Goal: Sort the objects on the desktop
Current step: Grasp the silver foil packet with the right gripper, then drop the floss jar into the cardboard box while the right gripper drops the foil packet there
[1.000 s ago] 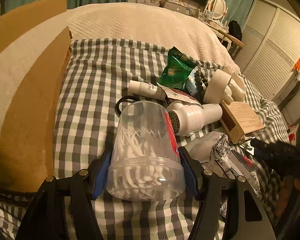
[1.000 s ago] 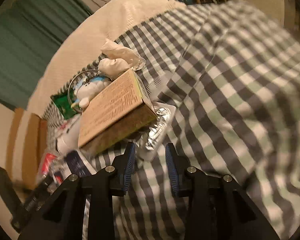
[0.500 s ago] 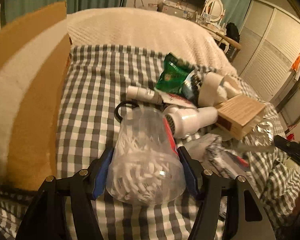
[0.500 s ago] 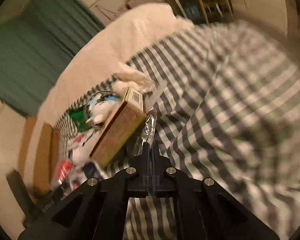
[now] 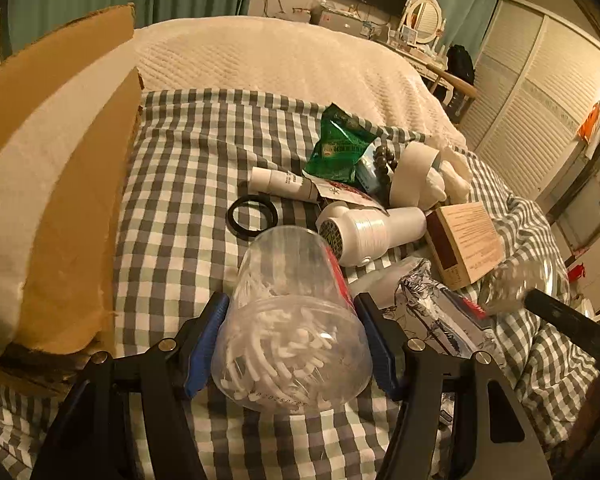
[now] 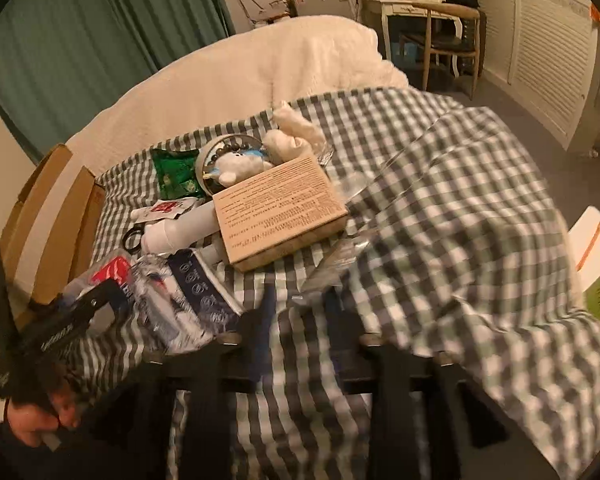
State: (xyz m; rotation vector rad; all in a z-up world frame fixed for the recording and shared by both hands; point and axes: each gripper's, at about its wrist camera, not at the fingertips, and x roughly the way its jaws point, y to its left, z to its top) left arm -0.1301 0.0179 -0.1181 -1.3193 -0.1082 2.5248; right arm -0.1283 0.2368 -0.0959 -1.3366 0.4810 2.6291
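I have the left gripper clamped on the clear floss-pick jar, tipped over the checked bed cover near the cardboard box (presumably its destination). My right gripper has its jaws opening around a crinkly clear wrapper; the blur hides any contact.

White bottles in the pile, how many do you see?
2: a large white bottle lying on its side mid-pile, and a slimmer white tube bottle lying behind it. Others may be buried.
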